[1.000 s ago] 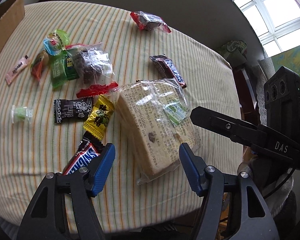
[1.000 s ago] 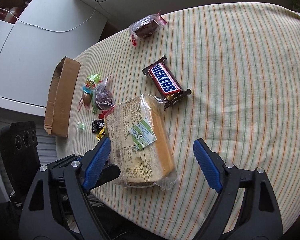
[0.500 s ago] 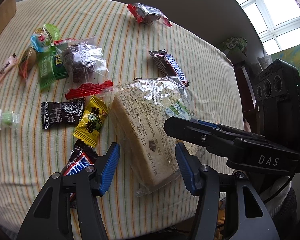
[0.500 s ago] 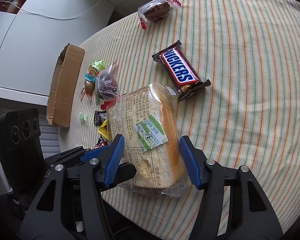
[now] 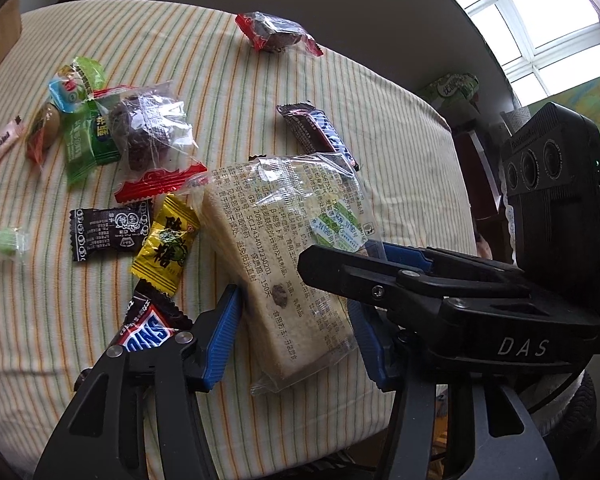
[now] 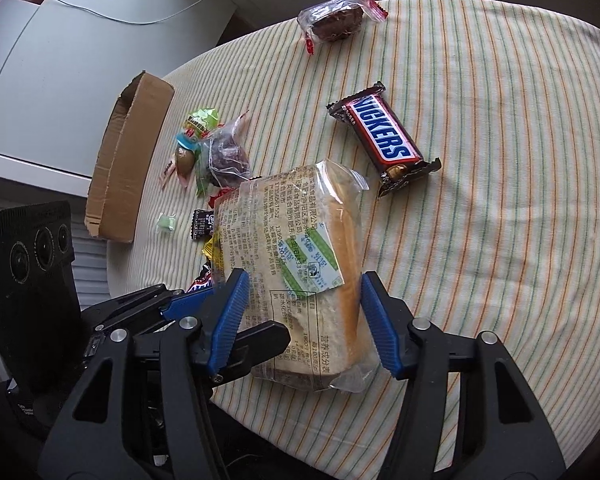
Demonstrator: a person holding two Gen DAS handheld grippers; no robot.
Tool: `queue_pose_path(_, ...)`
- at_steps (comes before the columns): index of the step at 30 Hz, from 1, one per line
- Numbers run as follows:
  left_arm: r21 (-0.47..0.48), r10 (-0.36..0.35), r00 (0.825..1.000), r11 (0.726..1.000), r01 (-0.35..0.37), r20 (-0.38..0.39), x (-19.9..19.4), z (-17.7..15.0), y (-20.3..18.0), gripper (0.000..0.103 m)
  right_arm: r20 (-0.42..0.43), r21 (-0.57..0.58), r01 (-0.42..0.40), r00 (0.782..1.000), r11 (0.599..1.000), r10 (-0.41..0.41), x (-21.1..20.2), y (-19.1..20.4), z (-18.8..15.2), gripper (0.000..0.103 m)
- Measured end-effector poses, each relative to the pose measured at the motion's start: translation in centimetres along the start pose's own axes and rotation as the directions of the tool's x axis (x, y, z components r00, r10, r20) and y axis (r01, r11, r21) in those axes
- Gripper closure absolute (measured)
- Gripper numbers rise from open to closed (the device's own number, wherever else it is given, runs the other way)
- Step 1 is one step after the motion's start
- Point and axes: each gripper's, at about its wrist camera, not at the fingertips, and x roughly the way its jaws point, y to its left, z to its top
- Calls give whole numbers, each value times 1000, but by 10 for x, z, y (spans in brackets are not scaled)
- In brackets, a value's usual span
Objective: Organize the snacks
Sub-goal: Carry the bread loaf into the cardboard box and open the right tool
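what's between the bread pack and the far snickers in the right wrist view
Bare striped cloth in the right wrist view; the bread pack and Snickers lie apart, nothing between.

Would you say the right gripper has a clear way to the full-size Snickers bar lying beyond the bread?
Probably not directly: the right gripper straddles the bagged bread, which lies between it and the Snickers bar. Lifted clear, nothing else blocks the bar.

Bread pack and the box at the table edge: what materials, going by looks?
Bread pack: thin clear plastic film, glossy; glare, wrinkles and printed text over visible slices. Box: plain brown corrugated cardboard, matte, apparently; one torn, ragged edge shows.
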Motion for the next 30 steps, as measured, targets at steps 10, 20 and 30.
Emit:
queue_pose_path(10, 55, 68, 994, 996, -73, 88, -44, -3, -2, 49, 35, -58, -14, 999, 998, 16, -17, 55, 8, 42)
queue_pose_path(20, -20, 139, 968, 990, -138, 208, -122, 3, 52, 49, 10, -220, -47, 999, 974, 50, 4, 163, 38, 42)
queue_pose_path(30, -164, 242, 922, 966, -199, 302, -190, -2, 134, 49, -61, -374, -103, 994, 922, 87, 53, 276, 60, 42)
